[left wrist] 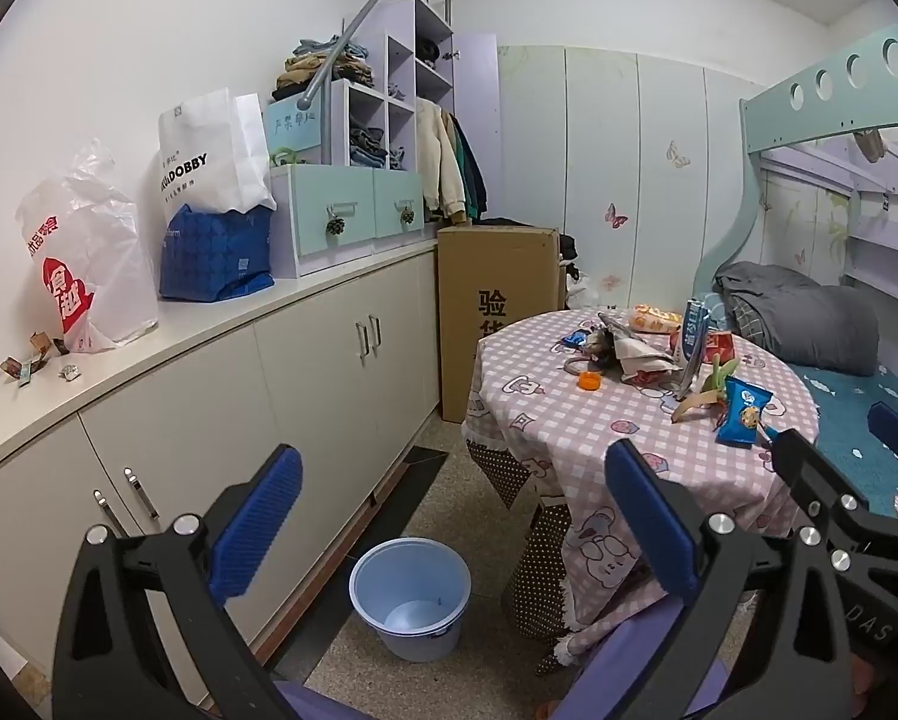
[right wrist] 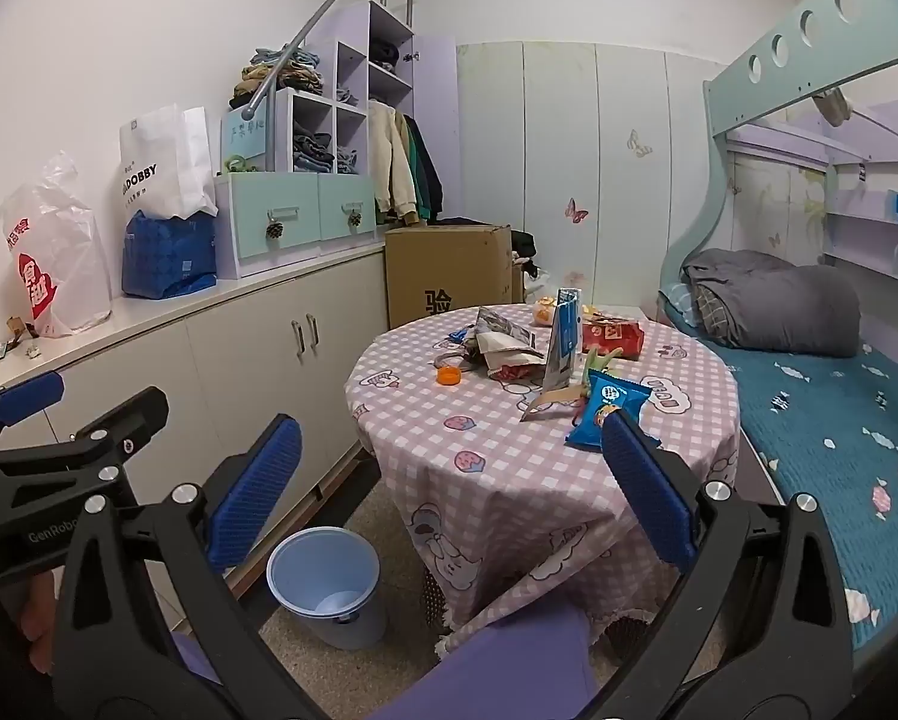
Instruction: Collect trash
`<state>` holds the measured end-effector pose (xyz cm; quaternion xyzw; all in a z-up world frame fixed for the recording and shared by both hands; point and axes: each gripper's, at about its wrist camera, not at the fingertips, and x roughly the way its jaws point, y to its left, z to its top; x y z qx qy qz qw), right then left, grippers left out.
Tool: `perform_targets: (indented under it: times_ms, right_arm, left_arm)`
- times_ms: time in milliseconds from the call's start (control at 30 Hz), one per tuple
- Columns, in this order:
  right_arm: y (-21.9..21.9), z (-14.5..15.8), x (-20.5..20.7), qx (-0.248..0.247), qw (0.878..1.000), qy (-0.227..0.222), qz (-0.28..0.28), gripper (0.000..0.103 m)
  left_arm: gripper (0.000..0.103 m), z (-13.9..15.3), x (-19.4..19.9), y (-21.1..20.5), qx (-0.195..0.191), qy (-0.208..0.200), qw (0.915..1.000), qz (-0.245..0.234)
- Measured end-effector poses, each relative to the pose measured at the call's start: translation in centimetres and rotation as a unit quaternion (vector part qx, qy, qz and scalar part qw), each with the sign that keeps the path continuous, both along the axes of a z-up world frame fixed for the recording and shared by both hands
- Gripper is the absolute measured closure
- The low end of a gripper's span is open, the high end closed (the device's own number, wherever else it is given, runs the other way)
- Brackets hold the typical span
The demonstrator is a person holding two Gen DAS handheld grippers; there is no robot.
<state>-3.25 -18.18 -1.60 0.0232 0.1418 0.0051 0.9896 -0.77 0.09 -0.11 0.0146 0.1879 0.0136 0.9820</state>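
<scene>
Well, on the far left counter I see small wrappers [left wrist: 32, 363], too tiny to identify, beside a white plastic bag [left wrist: 86, 252]. Lower down, my left gripper [left wrist: 449, 525] stands wide open, holding nothing, above the light blue bin [left wrist: 410, 597] on the floor. Rightward, the round table [right wrist: 509, 468] carries the trash: an orange cap [right wrist: 449, 375], crumpled paper [right wrist: 503, 339], a blue snack packet [right wrist: 608, 411]. My right gripper [right wrist: 449, 489] gapes empty too; its right finger [right wrist: 647, 489] covers the packet's near corner.
</scene>
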Motion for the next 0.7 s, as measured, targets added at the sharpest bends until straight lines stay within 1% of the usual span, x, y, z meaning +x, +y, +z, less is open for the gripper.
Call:
perform_targets:
  times_ms: [400, 500, 533, 700]
  right_arm:
    - [0.1, 0.06, -0.1, -0.004, 1.0, -0.001, -0.003, 0.005]
    - [0.25, 0.19, -0.29, 0.001, 1.0, 0.001, 0.0, 0.005]
    - [0.39, -0.29, -0.05, 0.001, 1.0, 0.001, 0.0, 0.005]
    - [-0.14, -0.36, 0.16, 0.001, 1.0, 0.002, -0.001, 0.005]
  left_arm:
    - [0.004, 0.07, -0.07, 0.05, 0.0, -0.001, 1.0, -0.001]
    - [0.004, 0.14, -0.09, 0.18, 0.0, -0.003, 1.0, -0.001]
    - [0.004, 0.15, -0.12, 0.21, 0.0, -0.003, 1.0, -0.001]
    - [0.004, 0.12, -0.14, 0.2, 0.0, -0.003, 1.0, -0.001]
